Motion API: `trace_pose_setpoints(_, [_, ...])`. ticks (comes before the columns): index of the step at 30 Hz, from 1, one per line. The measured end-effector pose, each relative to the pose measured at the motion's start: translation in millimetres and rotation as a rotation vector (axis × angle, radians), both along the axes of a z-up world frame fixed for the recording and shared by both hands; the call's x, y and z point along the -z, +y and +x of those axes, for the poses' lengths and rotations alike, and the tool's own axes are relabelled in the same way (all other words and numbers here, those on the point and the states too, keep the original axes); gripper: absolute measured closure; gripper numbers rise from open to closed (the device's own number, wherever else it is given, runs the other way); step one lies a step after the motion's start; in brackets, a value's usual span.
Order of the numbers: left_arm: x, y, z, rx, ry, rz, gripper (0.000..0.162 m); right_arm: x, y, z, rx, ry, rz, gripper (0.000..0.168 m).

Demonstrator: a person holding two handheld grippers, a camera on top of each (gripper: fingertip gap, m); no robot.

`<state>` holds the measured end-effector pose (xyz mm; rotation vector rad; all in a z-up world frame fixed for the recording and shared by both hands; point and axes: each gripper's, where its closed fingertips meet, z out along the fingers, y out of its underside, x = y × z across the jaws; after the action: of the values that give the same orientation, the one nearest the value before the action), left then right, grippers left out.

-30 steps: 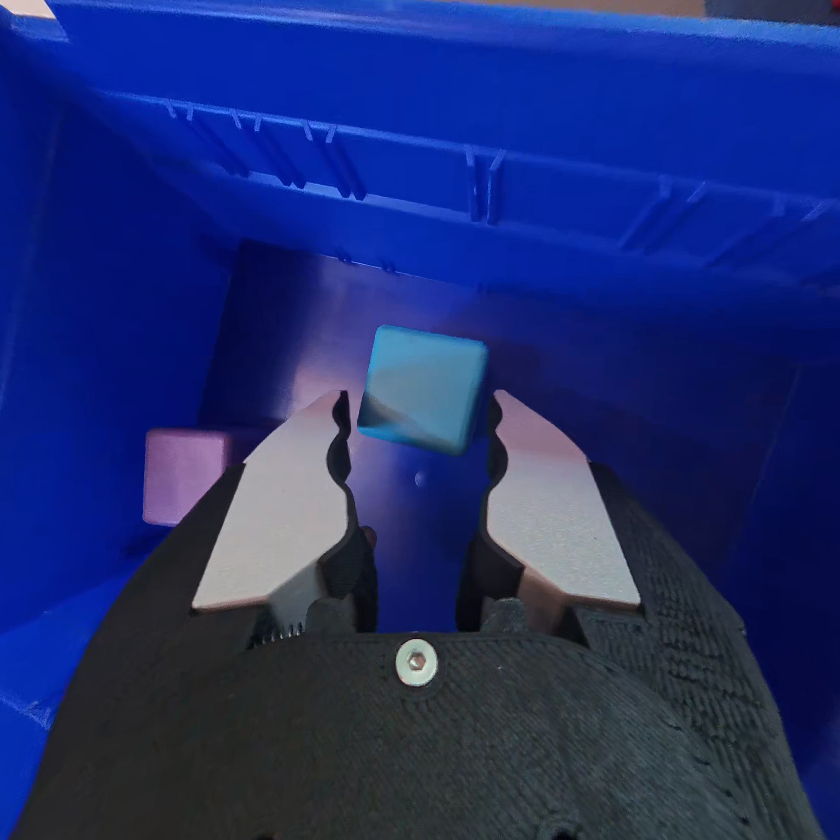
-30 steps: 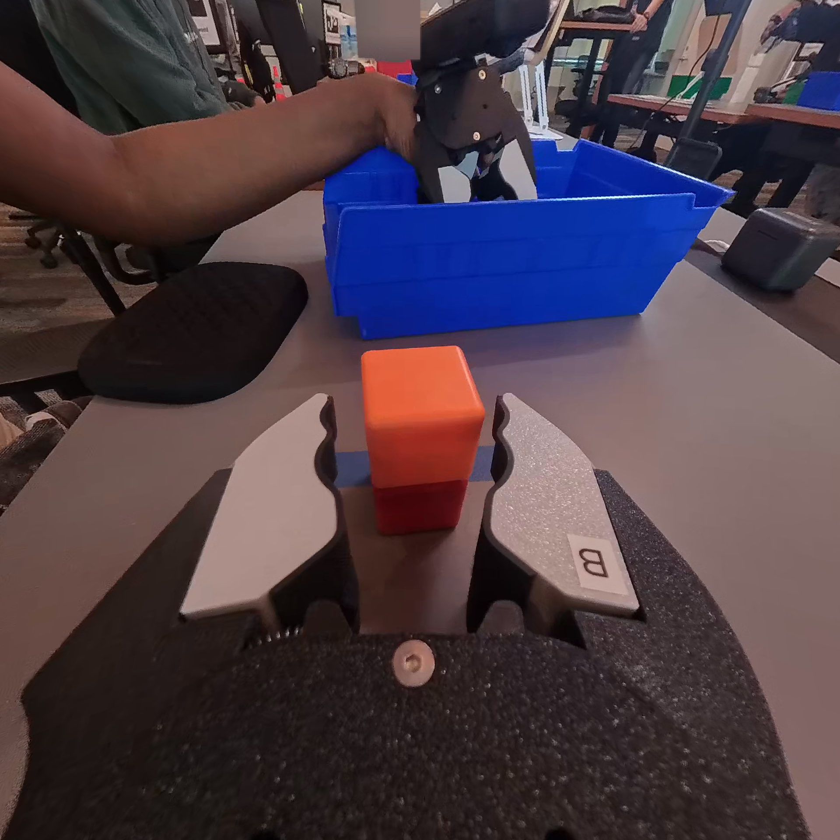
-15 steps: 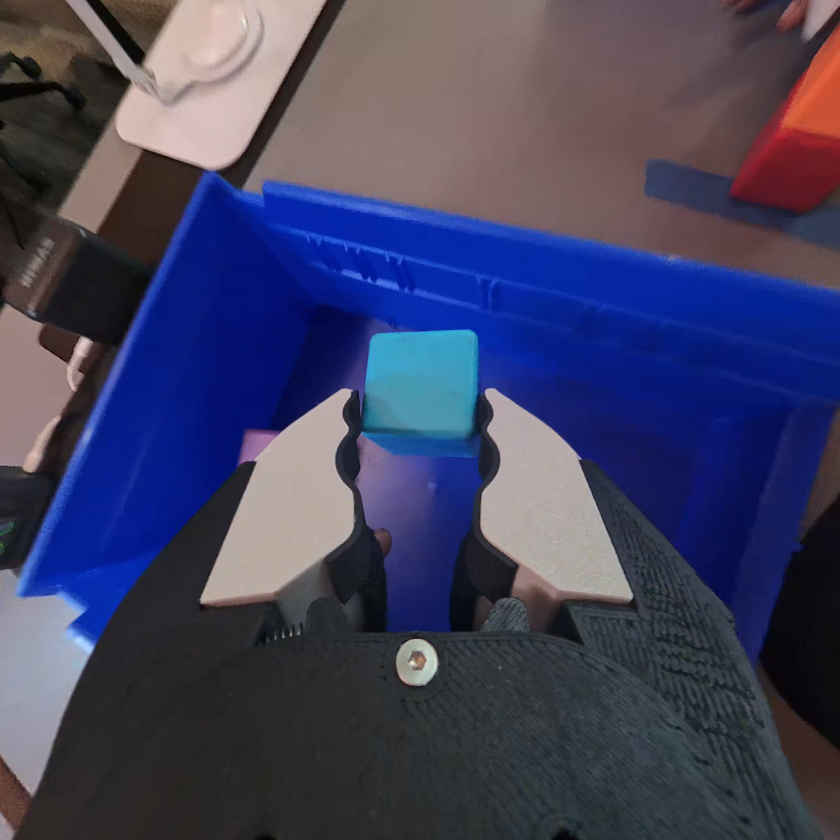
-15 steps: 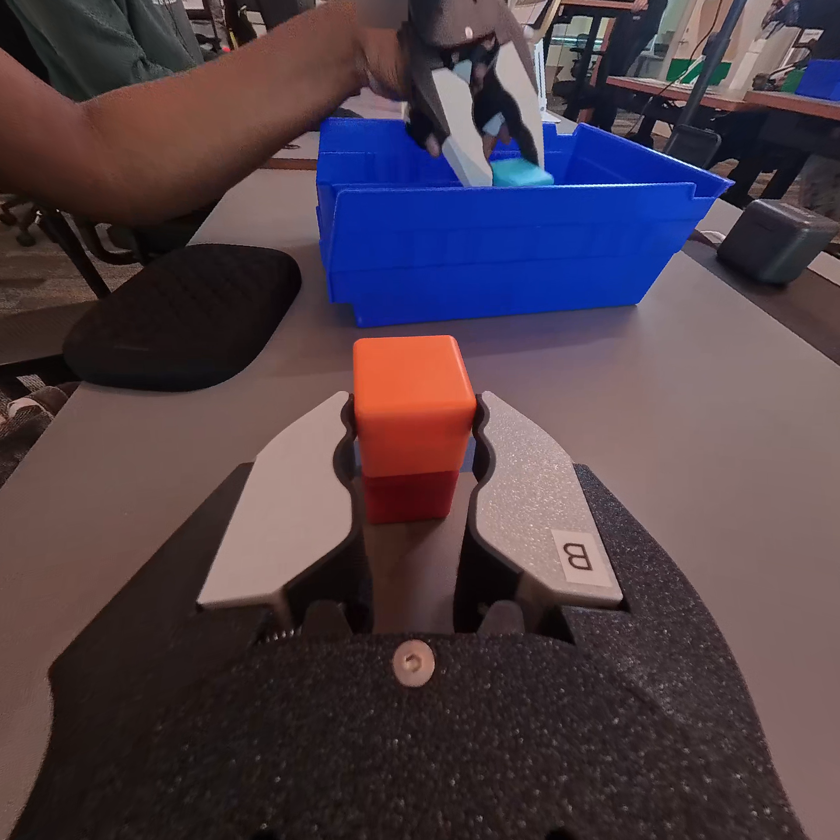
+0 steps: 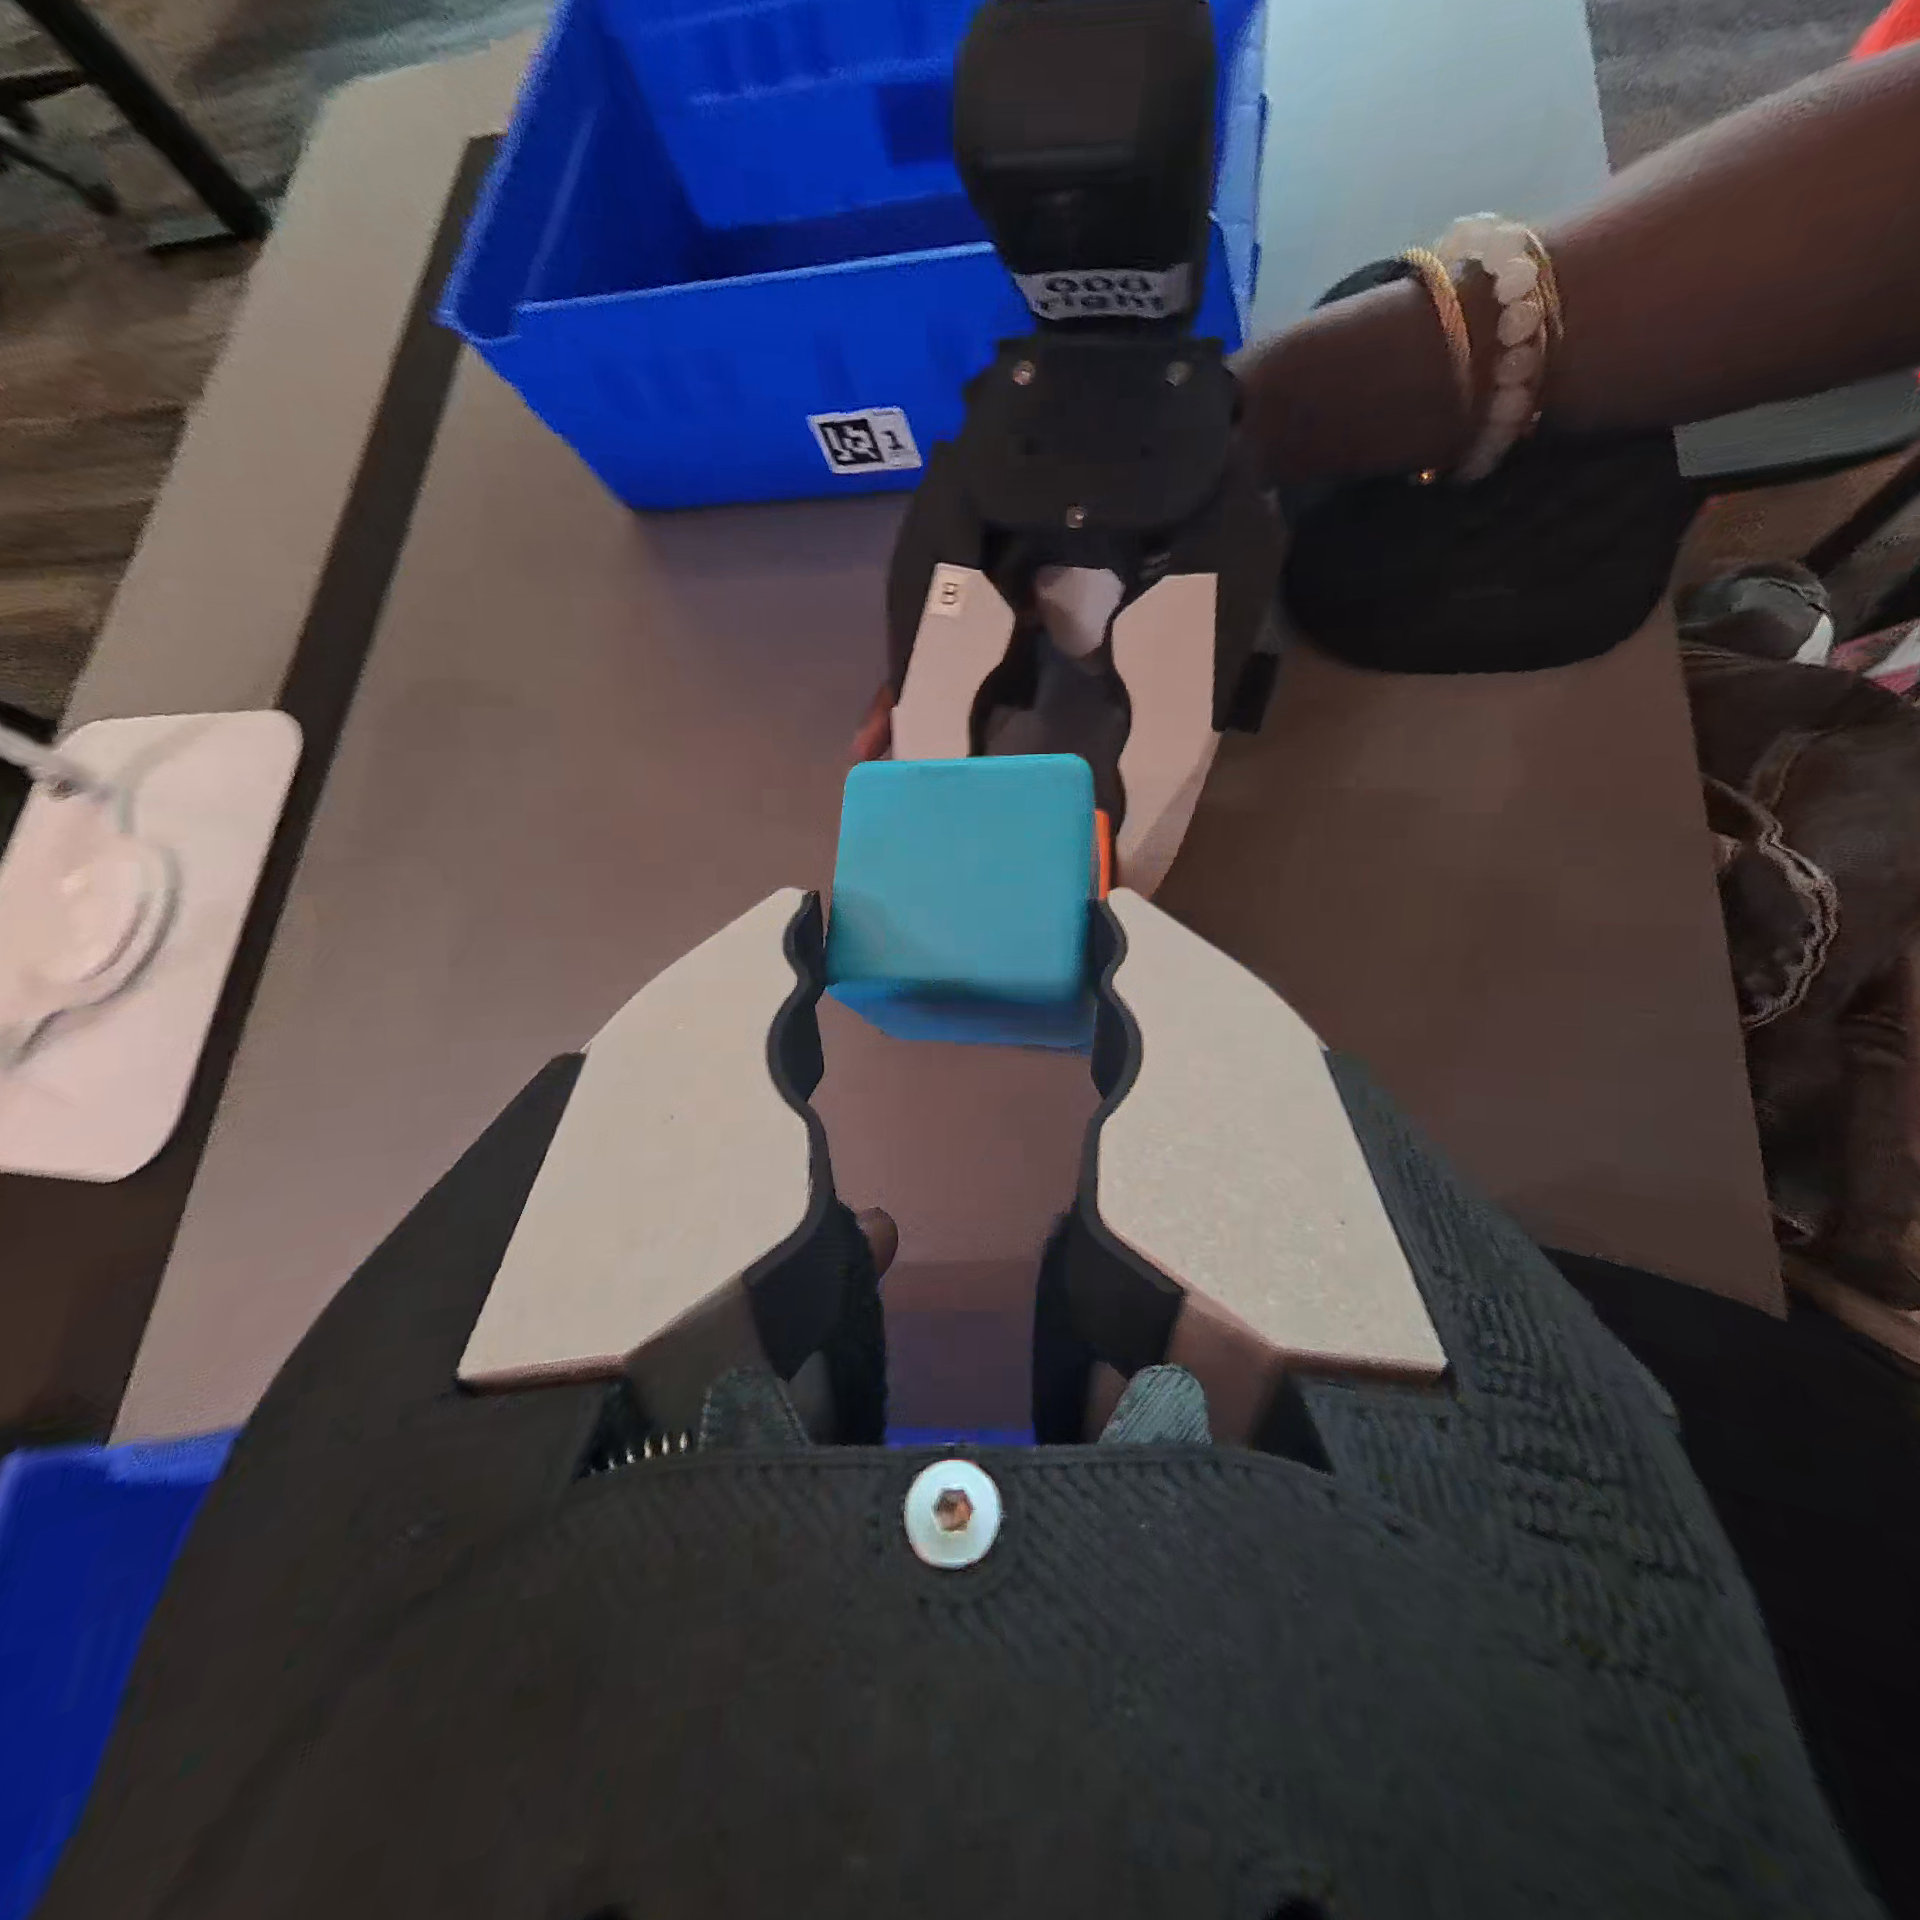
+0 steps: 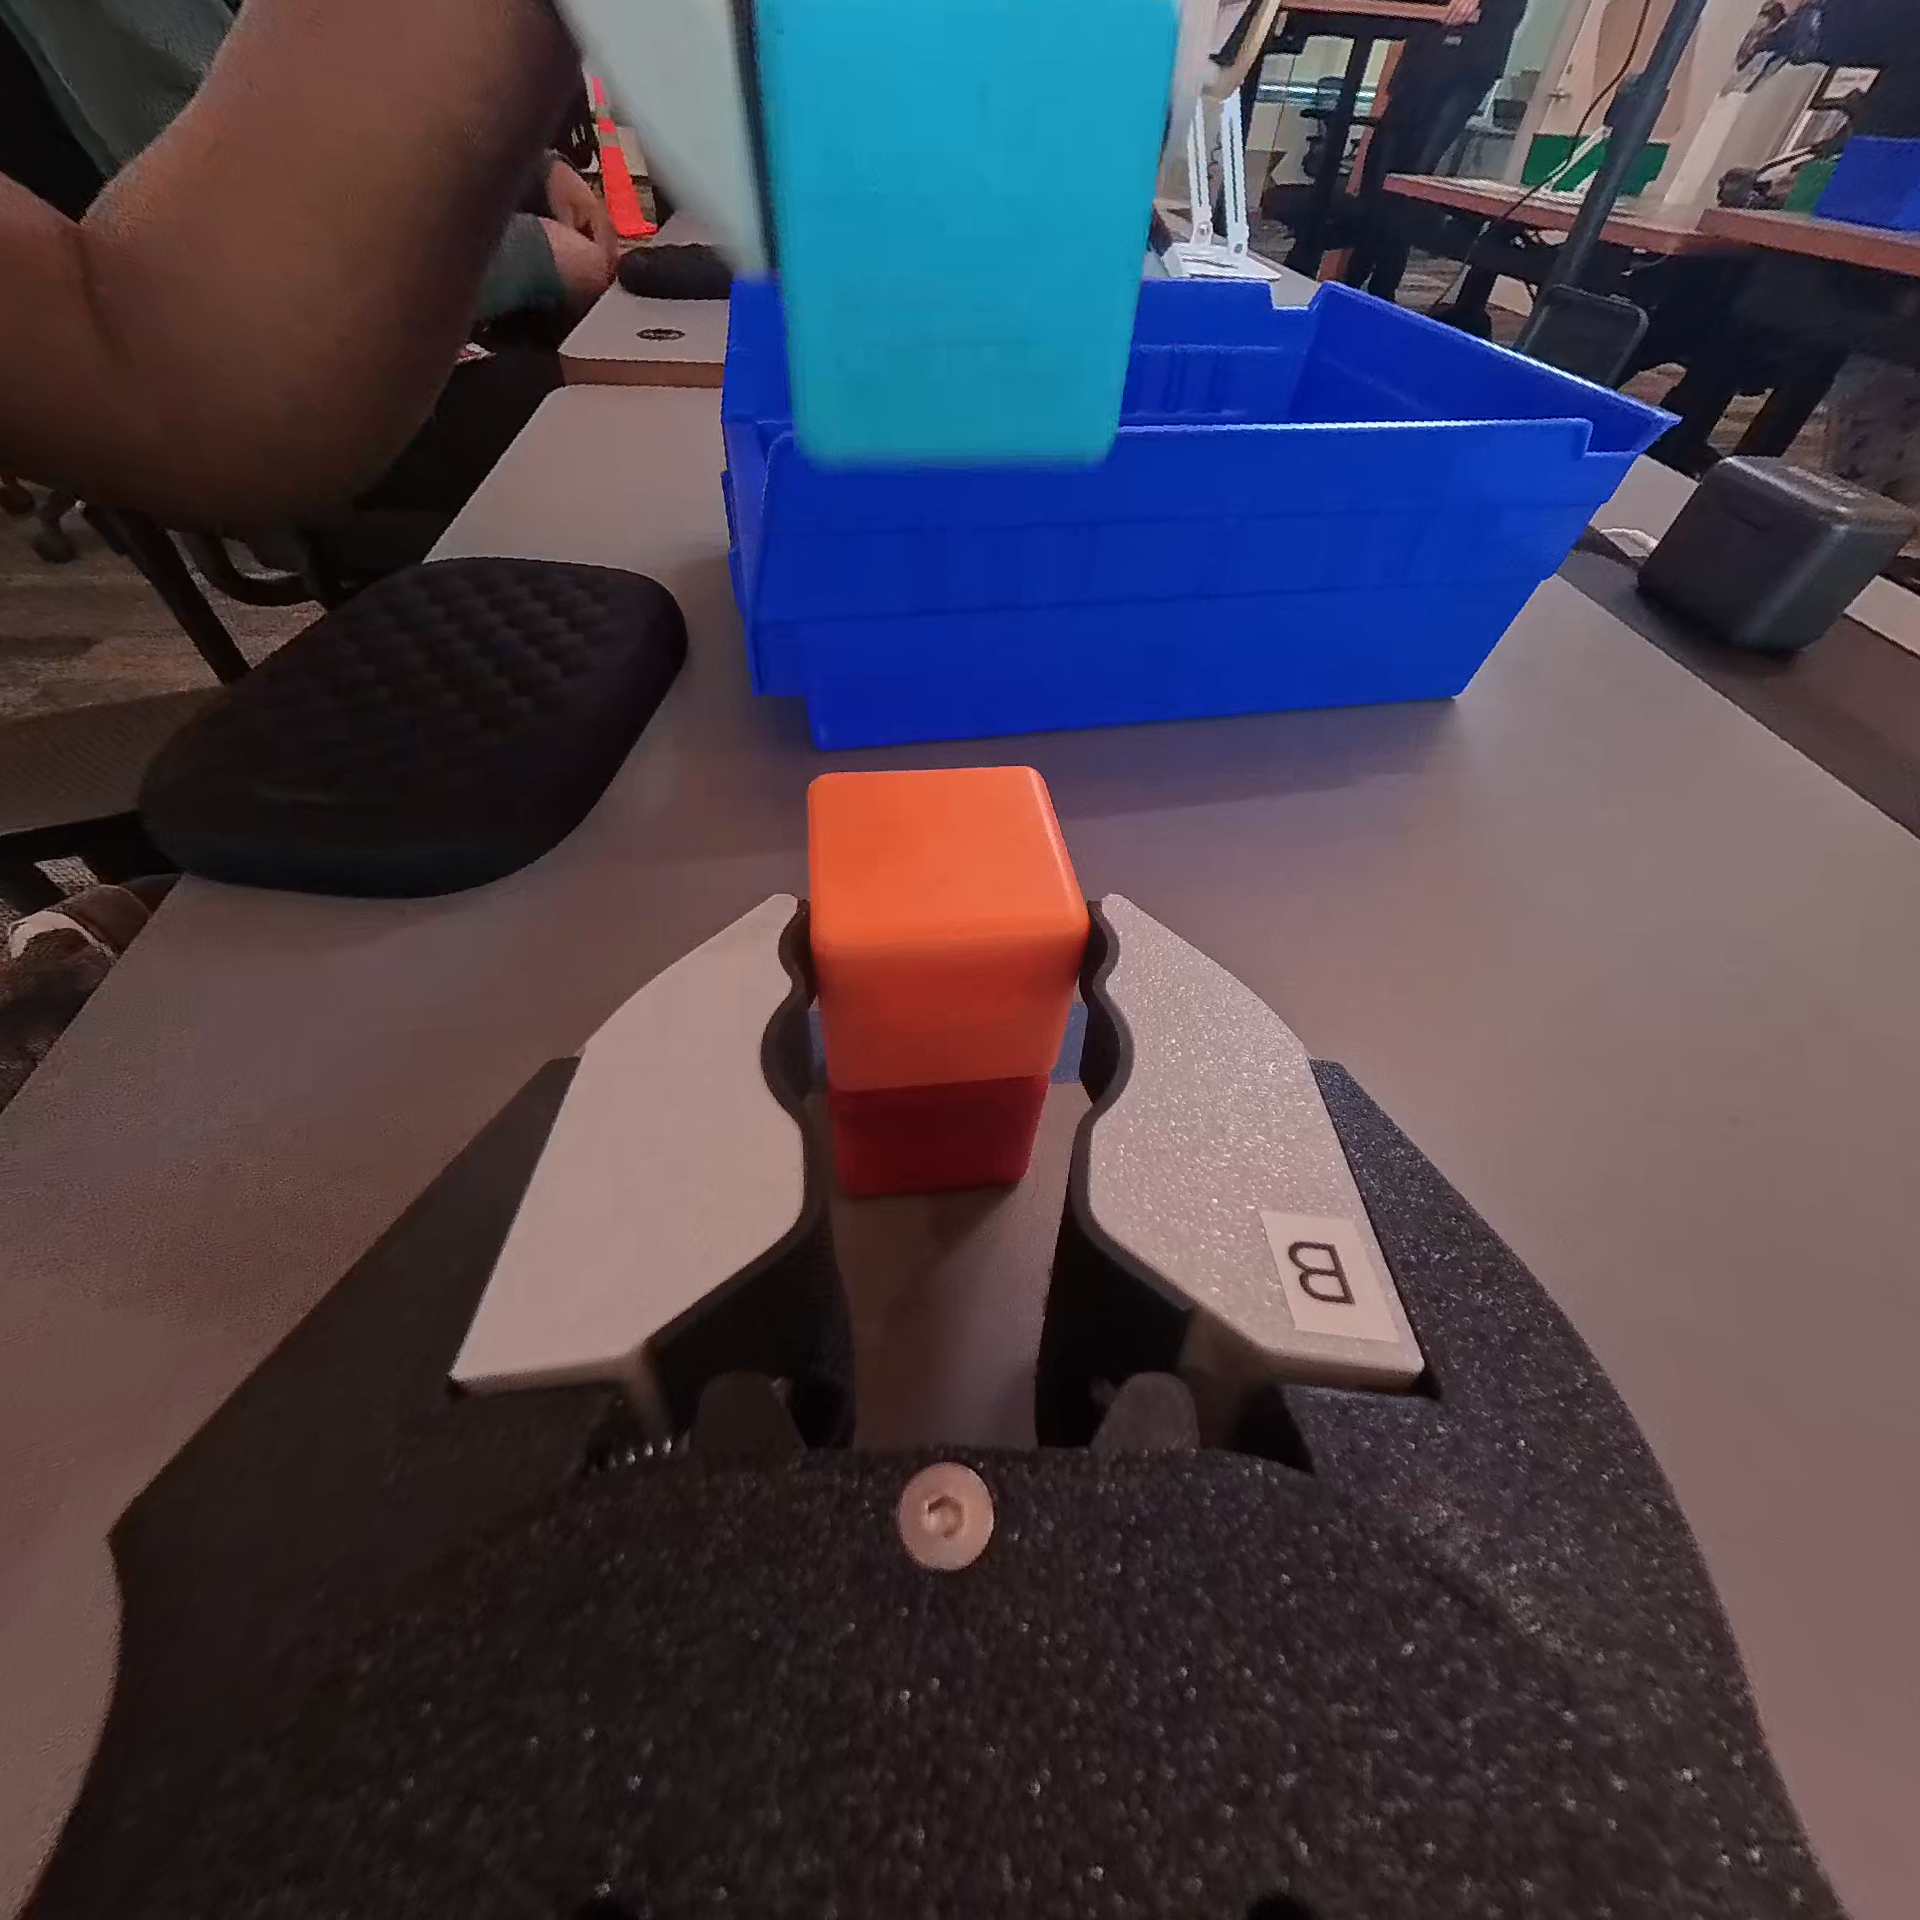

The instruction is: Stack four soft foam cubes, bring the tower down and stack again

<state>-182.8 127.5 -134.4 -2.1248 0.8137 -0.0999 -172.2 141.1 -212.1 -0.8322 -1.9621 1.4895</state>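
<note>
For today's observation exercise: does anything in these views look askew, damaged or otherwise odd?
Nothing stands out. The orange cube sits squarely on the red cube, steadied by the right gripper. The left gripper holds the teal cube level in the air above them. No damage shows.

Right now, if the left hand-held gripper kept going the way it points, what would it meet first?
Probably the orange cube, which the right hand-held gripper clamps atop the red cube. The left hand-held gripper carries the teal cube above it; depth is unclear.
</note>
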Motion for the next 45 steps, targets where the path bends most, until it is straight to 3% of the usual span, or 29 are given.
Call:
trace_pose_setpoints(8, [38.4, 20.1, 13.2, 0.031, 0.018, -0.086, 0.113, 0.0, -0.1, -0.3, 0.002, -0.001, 0.003, 0.119])
trace_pose_setpoints(27, [39.6, 21.3, 16.8, -0.005, 0.016, -0.045, 0.113, -0.7, -0.2, -0.1, 0.008, -0.006, 0.026, 0.119])
trace_pose_setpoints(29, [39.7, 21.3, 16.6, -0.005, 0.021, -0.053, 0.113, -13.5, -1.8, 1.2, 0.002, 0.036, -0.017, 0.104])
trace_pose_setpoints(31, [39.8, 21.3, 16.7, -0.002, 0.021, -0.058, 0.113, -35.2, -2.8, 2.2, -0.002, 0.095, -0.113, 0.102])
trace_pose_setpoints(45, [39.3, 19.9, 19.9, 0.015, 0.029, -0.056, 0.112, -29.0, -3.0, -1.9, 0.023, 0.115, -0.008, 0.118])
